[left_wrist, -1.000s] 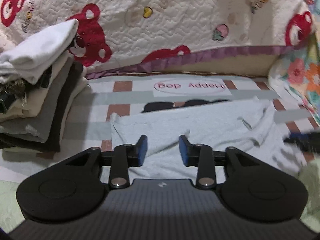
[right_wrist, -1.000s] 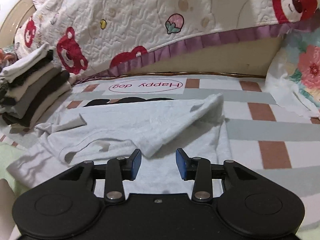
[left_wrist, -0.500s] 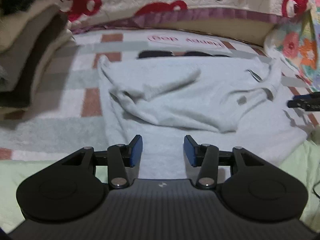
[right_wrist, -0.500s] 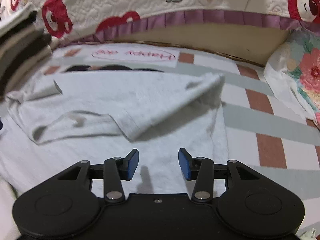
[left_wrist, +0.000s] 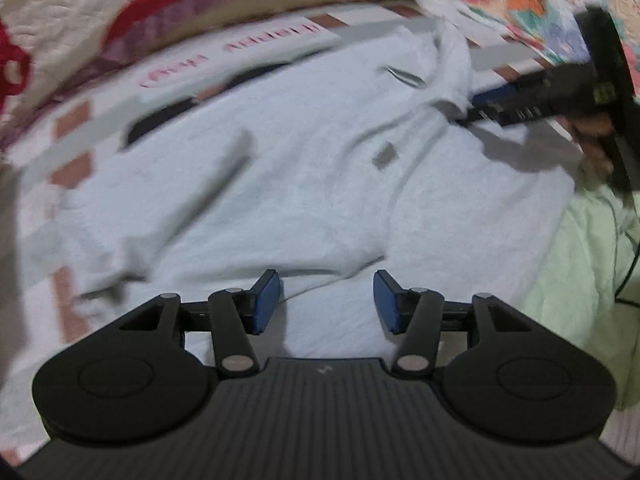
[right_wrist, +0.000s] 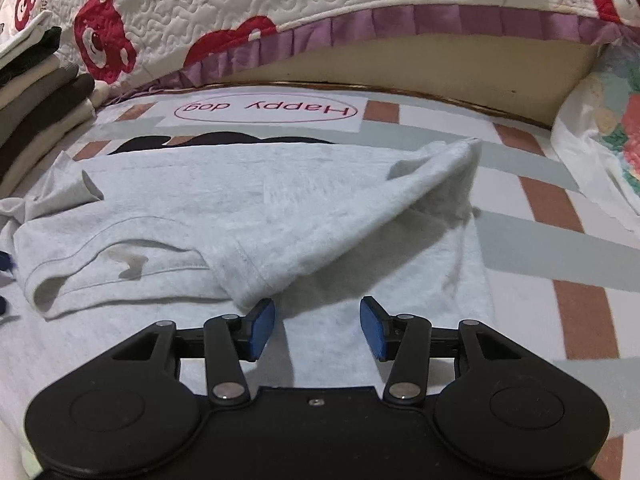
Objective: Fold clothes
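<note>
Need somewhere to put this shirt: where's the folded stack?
In the right wrist view, the folded stack sits at far left, beside the bear quilt, beyond the grey shirt.

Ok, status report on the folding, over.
Both hand-held grippers, left and right, opening, nothing between them. Light grey cotton T-shirt part-folded on the bed. Nothing in the way.

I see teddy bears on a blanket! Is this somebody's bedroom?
Probably a bedroom, yes. A pale grey T-shirt lies spread on a striped "Happy dog" bed sheet, with a quilted cream blanket with red bears behind and a stack of folded clothes alongside.
</note>
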